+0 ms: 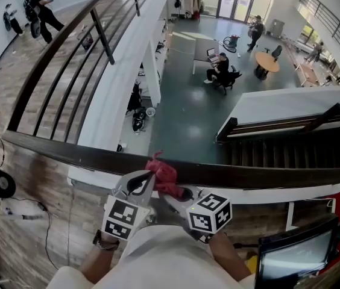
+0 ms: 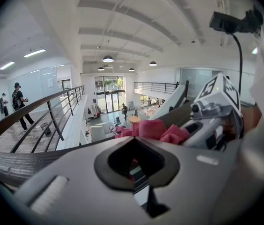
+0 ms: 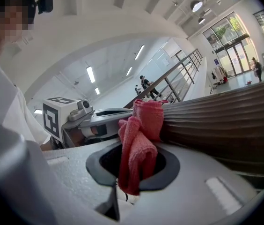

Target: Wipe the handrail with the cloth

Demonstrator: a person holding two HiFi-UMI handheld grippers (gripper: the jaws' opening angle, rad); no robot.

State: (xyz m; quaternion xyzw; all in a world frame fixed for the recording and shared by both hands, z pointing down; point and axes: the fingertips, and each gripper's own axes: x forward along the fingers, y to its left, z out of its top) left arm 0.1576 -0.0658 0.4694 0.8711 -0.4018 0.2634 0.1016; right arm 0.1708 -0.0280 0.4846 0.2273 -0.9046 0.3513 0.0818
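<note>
Right gripper (image 1: 181,193) clamped on pink cloth (image 3: 139,153), which it holds against the wooden handrail (image 3: 225,130) so wiping makes contact. Left gripper (image 1: 141,182) has its jaws closed, apparently empty, tip just beside the cloth.

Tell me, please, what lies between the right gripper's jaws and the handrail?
The pink cloth: the right gripper grips it and it bunches against the handrail, as the right gripper view shows.

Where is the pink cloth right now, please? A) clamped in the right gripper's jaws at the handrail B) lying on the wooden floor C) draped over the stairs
A: the right gripper has the cloth pinched between its jaws, against the dark handrail.
</note>
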